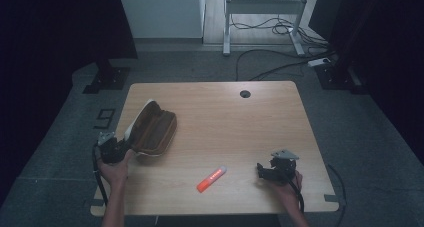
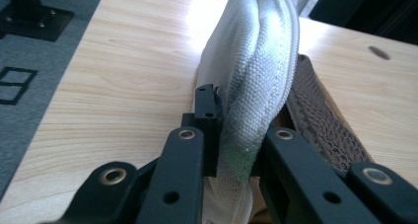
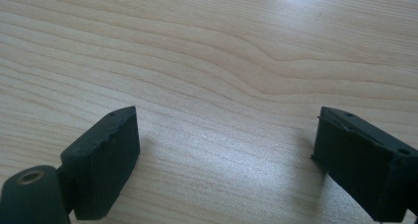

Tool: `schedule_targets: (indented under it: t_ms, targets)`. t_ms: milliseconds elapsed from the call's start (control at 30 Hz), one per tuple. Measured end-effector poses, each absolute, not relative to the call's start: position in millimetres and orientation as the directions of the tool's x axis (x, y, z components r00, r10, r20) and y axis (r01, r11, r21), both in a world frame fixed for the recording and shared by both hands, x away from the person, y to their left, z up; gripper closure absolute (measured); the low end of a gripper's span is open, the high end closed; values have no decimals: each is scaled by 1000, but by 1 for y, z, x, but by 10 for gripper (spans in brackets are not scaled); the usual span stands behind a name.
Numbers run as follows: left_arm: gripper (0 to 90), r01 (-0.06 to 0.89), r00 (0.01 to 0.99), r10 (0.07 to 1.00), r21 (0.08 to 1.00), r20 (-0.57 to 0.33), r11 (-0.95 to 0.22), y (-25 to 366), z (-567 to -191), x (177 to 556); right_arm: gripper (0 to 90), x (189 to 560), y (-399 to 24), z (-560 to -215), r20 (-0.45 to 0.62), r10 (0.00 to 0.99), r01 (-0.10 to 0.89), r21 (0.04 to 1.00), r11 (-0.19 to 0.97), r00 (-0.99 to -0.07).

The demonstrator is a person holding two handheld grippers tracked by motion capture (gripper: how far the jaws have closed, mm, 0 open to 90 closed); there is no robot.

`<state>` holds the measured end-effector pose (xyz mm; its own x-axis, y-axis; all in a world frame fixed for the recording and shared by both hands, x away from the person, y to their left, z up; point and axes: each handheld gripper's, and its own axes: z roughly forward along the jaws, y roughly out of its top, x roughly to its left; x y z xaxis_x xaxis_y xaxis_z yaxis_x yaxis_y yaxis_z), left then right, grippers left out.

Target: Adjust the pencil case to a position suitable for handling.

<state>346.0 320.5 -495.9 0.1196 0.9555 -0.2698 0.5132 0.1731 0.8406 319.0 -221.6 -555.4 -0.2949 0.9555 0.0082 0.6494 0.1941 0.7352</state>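
Left gripper was clamped on the raised white fabric lid of the open brown-lined zip pencil case, which sat at the left side of the light wooden table. Right gripper rested low at the near right with jaws spread wide, gripping nothing. Orange-red marker with a white cap lay between the grippers near the front edge, touching neither.

A light wooden table is seen at the centre of the high view, with a round cable hole near its upper edge. An open pouch is laid at centre left, and an orange marker at lower centre.
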Motion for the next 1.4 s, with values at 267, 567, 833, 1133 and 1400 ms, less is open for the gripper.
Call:
schedule_targets:
  t_ms: [267, 567, 833, 1133, 1400]
  targets:
    - [835, 488, 158, 936, 849, -314, 202, 321, -488, 340, 101, 319, -222, -555, 8, 956, 649, 735, 194, -295]
    - [836, 463, 222, 912, 860, -346, 214, 318, -479, 332, 101, 319, -222, -555, 8, 956, 650, 735, 194, -294]
    - [838, 451, 258, 893, 864, -368, 225, 315, -476, 328, 101, 319, -222, -555, 8, 956, 649, 735, 194, -294]
    - [840, 449, 275, 890, 867, -365, 217, 313, -475, 326, 101, 319, -222, -555, 8, 956, 649, 735, 194, -294]
    - [840, 453, 300, 885, 870, -357, 197, 307, -474, 325, 101, 319, -222, -555, 8, 956, 649, 735, 194, -294]
